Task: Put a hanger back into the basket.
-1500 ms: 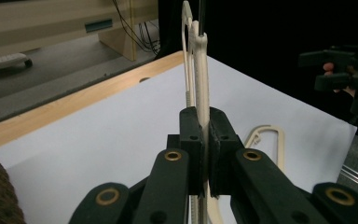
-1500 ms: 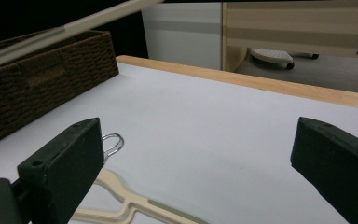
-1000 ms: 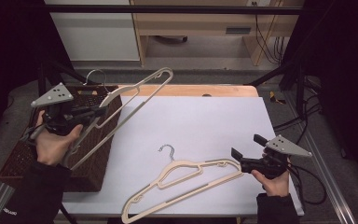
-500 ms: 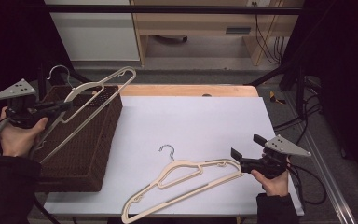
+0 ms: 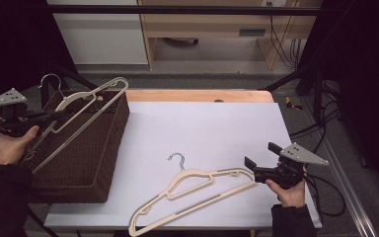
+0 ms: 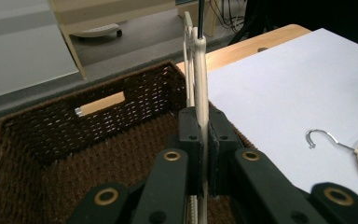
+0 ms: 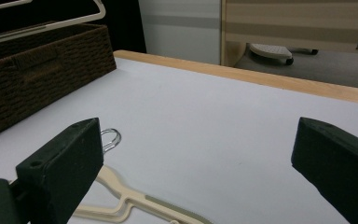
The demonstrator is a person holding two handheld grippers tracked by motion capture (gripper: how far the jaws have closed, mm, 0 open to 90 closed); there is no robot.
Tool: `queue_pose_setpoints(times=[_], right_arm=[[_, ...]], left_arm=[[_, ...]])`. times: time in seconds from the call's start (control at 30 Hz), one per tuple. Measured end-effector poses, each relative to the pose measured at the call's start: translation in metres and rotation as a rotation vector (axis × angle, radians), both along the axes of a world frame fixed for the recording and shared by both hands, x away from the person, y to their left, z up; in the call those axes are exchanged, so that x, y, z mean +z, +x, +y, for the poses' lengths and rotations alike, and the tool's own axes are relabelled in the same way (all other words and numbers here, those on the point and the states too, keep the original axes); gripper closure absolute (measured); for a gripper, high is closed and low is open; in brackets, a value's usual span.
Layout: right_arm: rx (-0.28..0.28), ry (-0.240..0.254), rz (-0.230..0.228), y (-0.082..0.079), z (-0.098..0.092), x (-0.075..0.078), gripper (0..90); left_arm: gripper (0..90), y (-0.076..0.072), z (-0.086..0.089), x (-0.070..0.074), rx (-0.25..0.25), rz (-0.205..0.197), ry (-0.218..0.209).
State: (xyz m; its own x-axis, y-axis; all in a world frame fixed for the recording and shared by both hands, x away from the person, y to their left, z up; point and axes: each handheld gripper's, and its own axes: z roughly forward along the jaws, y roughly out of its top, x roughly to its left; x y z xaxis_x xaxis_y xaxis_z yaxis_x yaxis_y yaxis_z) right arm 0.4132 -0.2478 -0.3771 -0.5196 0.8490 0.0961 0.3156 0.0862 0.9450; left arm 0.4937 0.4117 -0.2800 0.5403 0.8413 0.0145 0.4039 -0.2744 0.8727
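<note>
Currently, a cream hanger (image 5: 86, 106) is held by the left gripper (image 5: 54, 115) above a brown wicker basket (image 5: 86, 163) at the left edge of the table (image 5: 202, 123). In the left gripper view the jaws are seen pressed together on the hanger's thin bar (image 6: 201, 93), which runs straight up between the pads and away over the basket's far wall (image 6: 98, 100). In the high view the hanger is tilted, its metal hook (image 5: 51, 81) raised beyond the basket's far left corner and its long bar slanting down across the open basket toward the hand (image 5: 7, 143) that carries the gripper. Whether the hanger touches the rim cannot be told.

A second hanger (image 5: 192, 195) lies flat on the white table top near its front edge, well apart from the basket, with its hook (image 5: 176, 159) pointing toward the middle of the table. The right gripper (image 5: 259, 167) is held low just beside the right end of that hanger; whether it touches cannot be told. In the right gripper view the jaws stand wide apart with nothing between them, and the second hanger's hook (image 7: 109, 138) and cream body (image 7: 135, 203) are seen on the table just beyond the left jaw. The basket's side (image 7: 37, 84) is seen farther off at the left.
</note>
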Motion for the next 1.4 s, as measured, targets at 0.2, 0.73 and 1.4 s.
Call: queue_pose_setpoints(times=[0.2, 0.73, 1.4], right_arm=[[-0.001, 0.001, 0.003, 0.0, 0.001, 0.0, 2.4], [-0.001, -0.004, 0.009, 0.001, 0.002, -0.002, 2.5], [0.006, -0.009, 0.017, 0.002, 0.003, -0.003, 2.5]], left_arm=[[86.2, 0.003, 0.011, -0.006, 0.005, 0.014, 0.019], [86.1, 0.007, 0.023, -0.051, 0.051, 0.104, 0.051], [81.8, 0.014, 0.039, -0.097, 0.227, 0.234, 0.093]])
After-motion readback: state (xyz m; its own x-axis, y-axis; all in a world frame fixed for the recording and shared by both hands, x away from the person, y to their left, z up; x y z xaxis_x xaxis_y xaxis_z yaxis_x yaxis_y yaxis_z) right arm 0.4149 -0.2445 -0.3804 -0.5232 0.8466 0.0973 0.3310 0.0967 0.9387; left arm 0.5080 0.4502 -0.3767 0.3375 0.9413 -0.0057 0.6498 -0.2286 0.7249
